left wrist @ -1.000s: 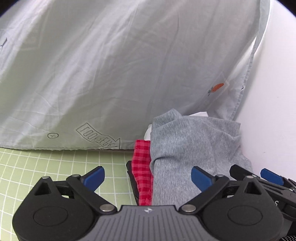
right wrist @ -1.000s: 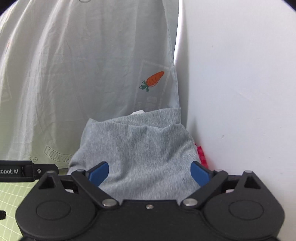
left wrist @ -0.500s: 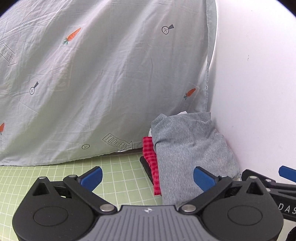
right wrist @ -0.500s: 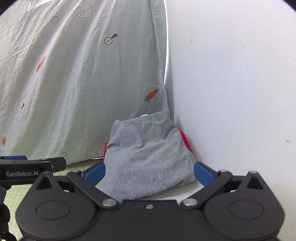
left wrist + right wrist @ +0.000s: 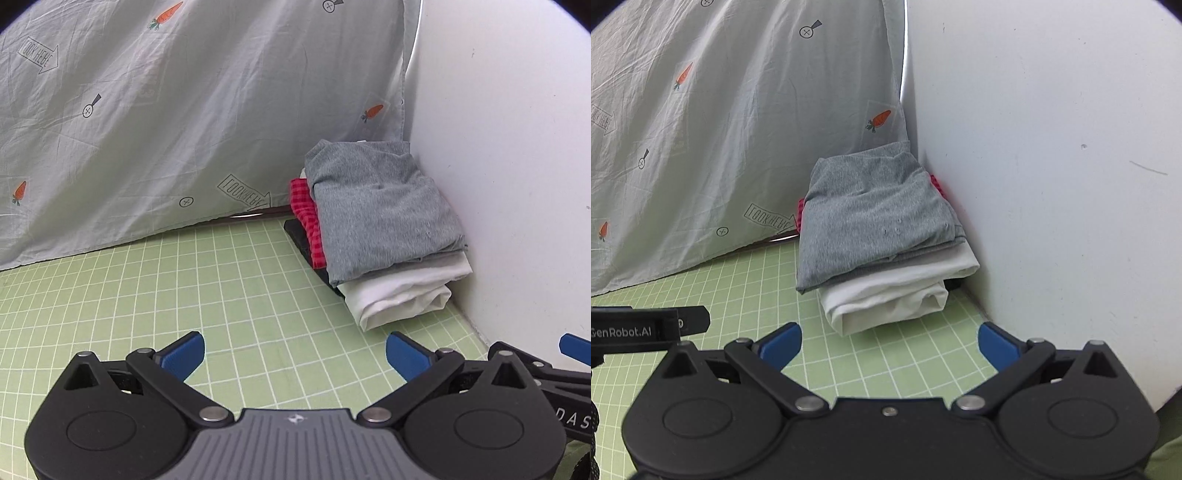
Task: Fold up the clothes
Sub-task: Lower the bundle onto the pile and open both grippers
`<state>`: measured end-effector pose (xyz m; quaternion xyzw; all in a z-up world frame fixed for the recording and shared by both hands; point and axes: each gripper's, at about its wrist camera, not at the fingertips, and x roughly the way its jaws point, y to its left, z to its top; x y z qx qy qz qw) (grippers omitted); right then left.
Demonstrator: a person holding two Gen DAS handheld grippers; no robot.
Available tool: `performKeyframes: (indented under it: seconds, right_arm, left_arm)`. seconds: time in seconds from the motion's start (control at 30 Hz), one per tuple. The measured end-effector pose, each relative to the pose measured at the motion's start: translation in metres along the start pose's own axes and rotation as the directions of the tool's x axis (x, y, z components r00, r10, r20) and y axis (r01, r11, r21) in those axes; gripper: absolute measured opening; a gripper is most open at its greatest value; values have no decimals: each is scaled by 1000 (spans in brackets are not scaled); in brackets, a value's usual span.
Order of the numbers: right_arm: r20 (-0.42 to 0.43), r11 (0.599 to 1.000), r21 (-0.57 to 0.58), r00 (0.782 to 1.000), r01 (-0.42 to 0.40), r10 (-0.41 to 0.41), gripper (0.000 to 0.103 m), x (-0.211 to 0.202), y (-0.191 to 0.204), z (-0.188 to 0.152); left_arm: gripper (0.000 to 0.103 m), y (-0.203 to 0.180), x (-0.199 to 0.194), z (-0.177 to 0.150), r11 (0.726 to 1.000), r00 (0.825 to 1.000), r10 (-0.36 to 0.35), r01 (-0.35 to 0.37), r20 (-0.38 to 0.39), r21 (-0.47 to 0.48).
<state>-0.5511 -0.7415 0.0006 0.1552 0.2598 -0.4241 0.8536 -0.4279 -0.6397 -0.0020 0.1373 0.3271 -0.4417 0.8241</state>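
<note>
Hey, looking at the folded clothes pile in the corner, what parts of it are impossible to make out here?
- Black item at the bottom: left wrist view shows only an edge; the pile covers the rest.
- Red checked garment: only an edge strip shows, under the grey garment.
- White garment: its type is unreadable, folded shut.
- Pile's rear: hidden against the hanging sheet.

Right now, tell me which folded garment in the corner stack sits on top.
The grey knit garment tops the stack; the white folded one lies directly under it, and the red checked one peeks out lower down.
</note>
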Motion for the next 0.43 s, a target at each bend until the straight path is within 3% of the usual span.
performKeyframes:
  seconds: [0.43]
  right_arm:
    - [-13, 1000, -3, 1000, 8, -8, 103, -8, -2, -12]
  left_arm:
    - [103, -2, -5, -3, 1000, 1000, -20, 20, 2, 15]
